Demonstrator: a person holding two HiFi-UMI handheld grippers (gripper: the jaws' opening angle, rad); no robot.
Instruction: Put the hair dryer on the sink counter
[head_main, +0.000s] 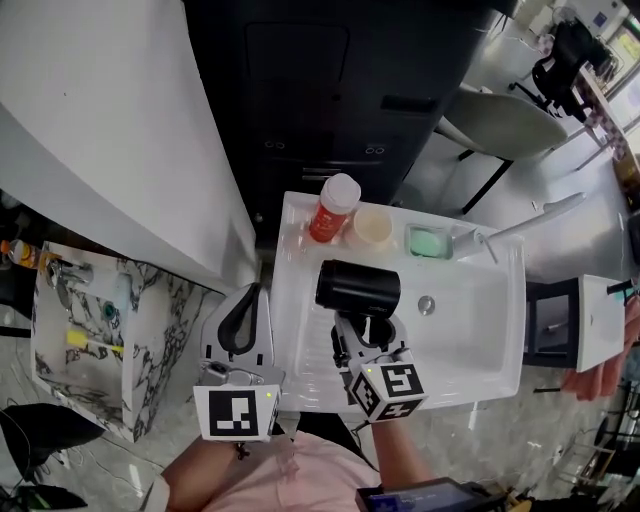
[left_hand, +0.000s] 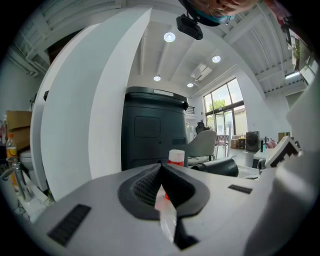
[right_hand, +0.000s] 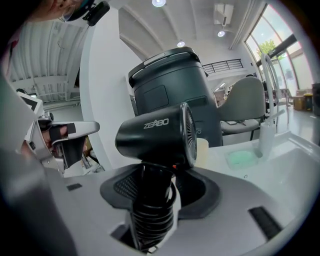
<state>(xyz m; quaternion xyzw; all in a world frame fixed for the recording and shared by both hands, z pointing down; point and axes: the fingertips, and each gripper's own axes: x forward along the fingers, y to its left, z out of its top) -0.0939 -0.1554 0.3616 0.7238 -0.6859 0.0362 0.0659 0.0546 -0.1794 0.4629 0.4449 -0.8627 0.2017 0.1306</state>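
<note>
— Where do we have the hair dryer (head_main: 358, 288)?
— Over the sink (head_main: 480, 340) basin. Our right gripper (right_hand: 150, 200) fingers clench its handle, which rises straight out of them. The barrel lies crosswise, nozzle toward the sink's left rim.
— And our left gripper (left_hand: 165, 200)?
— Fingers closed on nothing, just outside that left rim.

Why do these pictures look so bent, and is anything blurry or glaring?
Both gripper views: fisheye bending, dark round corners. Right gripper view: the black plastic hair dryer is sharp. Left gripper view: round ceiling lamps glare white. Head view: evenly lit, white sink bright.
</note>
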